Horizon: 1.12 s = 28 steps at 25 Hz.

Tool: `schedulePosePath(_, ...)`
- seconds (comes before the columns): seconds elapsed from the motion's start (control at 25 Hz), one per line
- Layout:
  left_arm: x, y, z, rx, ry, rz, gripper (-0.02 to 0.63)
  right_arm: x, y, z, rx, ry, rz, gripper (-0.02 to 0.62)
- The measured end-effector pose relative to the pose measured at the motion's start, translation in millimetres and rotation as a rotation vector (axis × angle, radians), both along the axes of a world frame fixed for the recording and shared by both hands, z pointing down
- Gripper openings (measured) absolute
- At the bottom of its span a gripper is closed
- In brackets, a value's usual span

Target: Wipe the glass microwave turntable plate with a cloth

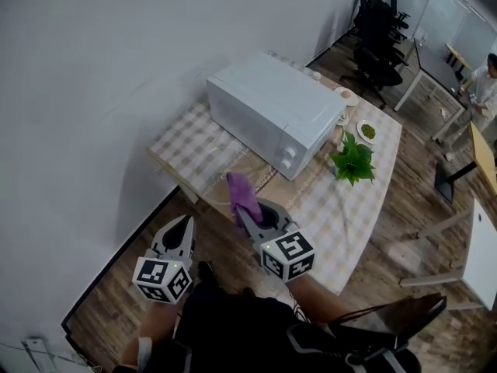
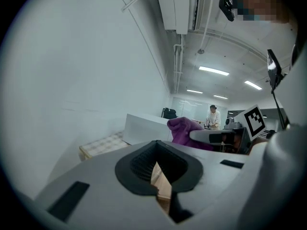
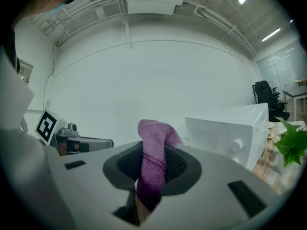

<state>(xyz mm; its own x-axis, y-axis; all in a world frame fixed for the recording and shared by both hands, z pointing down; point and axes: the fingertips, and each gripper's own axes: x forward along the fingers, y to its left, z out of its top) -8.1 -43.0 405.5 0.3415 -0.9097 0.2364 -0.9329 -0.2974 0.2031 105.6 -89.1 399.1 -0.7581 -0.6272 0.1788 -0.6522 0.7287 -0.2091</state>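
Note:
My right gripper (image 1: 241, 212) is shut on a purple cloth (image 1: 243, 195), which stands up out of the jaws in the right gripper view (image 3: 154, 152). My left gripper (image 1: 185, 220) is held beside it, shut with nothing in it (image 2: 158, 176). Both hang short of the table's near edge, above the wood floor. The white microwave (image 1: 272, 111) stands on the checked table (image 1: 342, 216) with its door closed. A faint clear round shape (image 1: 231, 168) lies on the table in front of it; I cannot tell if it is the glass plate.
A green potted plant (image 1: 353, 162) stands to the right of the microwave, with small dishes (image 1: 367, 131) behind it. A white wall runs along the left. Office chairs (image 1: 377, 29), desks and a person (image 1: 481, 84) are at the far right.

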Motion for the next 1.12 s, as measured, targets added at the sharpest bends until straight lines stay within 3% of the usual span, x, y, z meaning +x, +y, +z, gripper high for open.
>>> schedulePosePath(0.4,-53.2,-53.6,1.3,0.002,0.007,0.023,0.008,-41.3,-56.7,-4.7,0.024,0.017,0.066,0.084)
schedulePosePath(1.12,-129.3,-123.1,28.7,-0.015,0.037,0.147,0.008,-95.5,-139.2,31.0,-0.014,0.110,0.237,0.084)
